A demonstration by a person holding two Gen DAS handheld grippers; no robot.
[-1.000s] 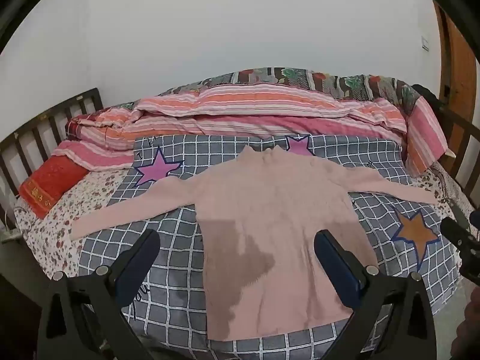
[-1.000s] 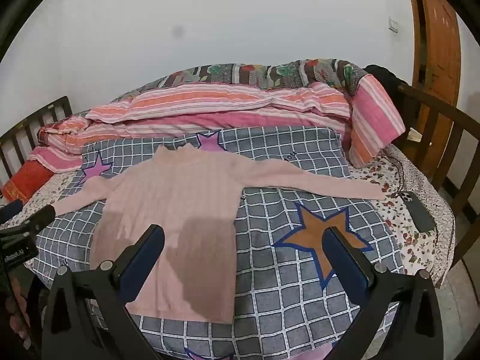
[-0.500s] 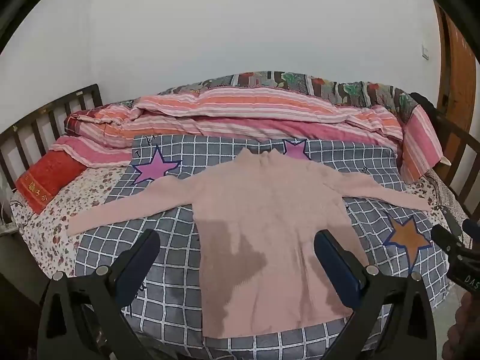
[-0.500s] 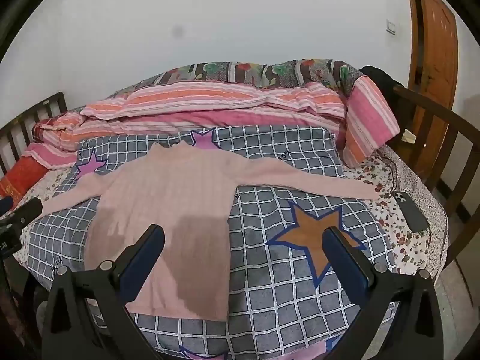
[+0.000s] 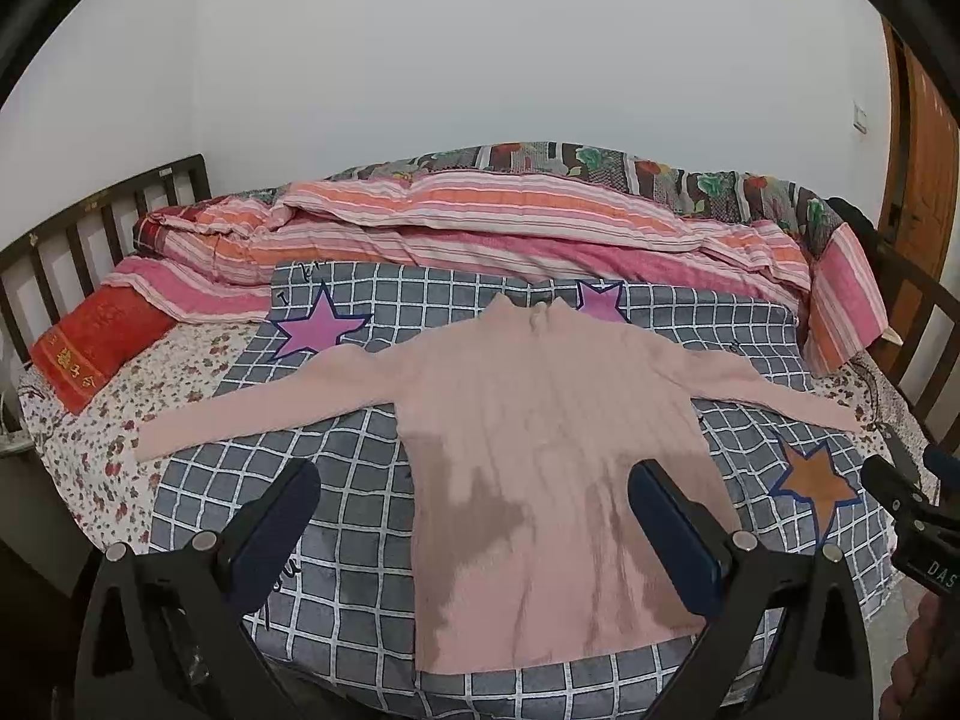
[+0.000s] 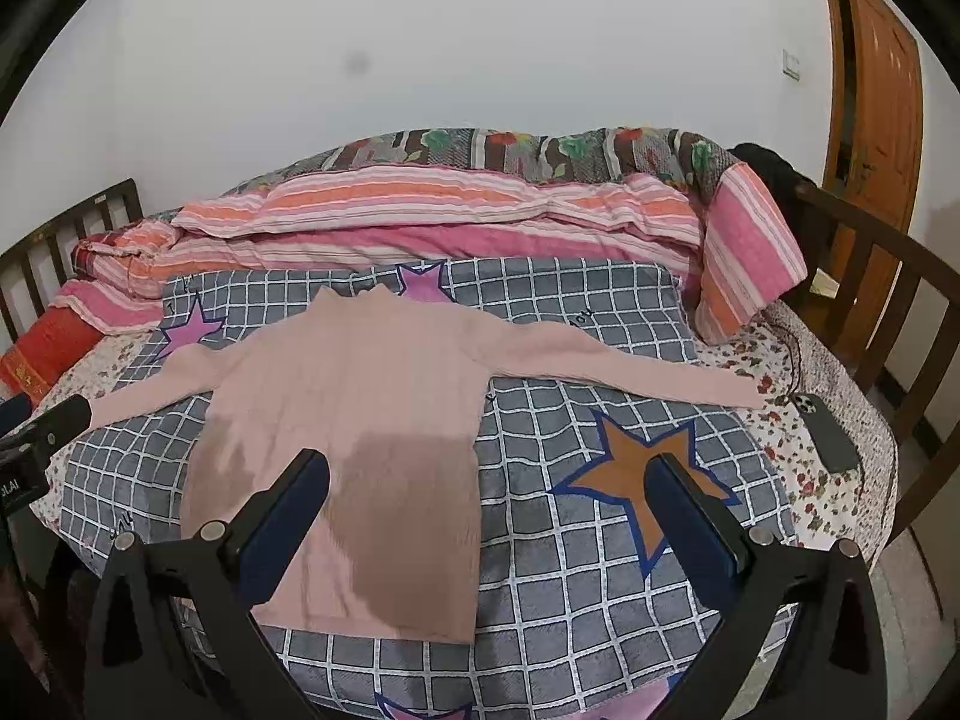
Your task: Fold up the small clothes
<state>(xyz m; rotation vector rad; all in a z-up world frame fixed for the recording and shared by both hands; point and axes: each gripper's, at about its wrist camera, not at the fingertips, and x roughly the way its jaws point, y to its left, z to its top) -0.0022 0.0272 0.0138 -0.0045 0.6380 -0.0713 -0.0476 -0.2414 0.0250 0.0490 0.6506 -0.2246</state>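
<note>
While nothing of the folding shows as done, the entry stands as follows.

Item: pink sweater (image 5: pixel 540 456), long-sleeved, high-necked. Lies flat and face up across the centre of the frame on a grey checked blanket (image 5: pixel 360 546) with star prints; hem toward the lower edge, collar toward the top. Both sleeves are stretched straight out, one toward the left edge, the other toward the right. No fold is visible in body or sleeves. Dark patches on the lower body read as shadow, though dampness cannot be ruled out.

Tools: left gripper (image 5: pixel 474 510), jaws wide apart, holding nothing, hovering above the hem without touching cloth. Right gripper (image 6: pixel 489 504), jaws likewise wide, holding nothing, over the hem's right corner and the orange star.

Surroundings: striped quilt (image 5: pixel 480 222) bunched along the top of the bed; red pillow (image 5: pixel 96 342) at middle left; dark phone (image 6: pixel 825 429) at middle right, well apart from the sweater.

Progress: garment spread, ready. Remaining, by judgement: sleeves folded inward, body folded, every step.
</note>
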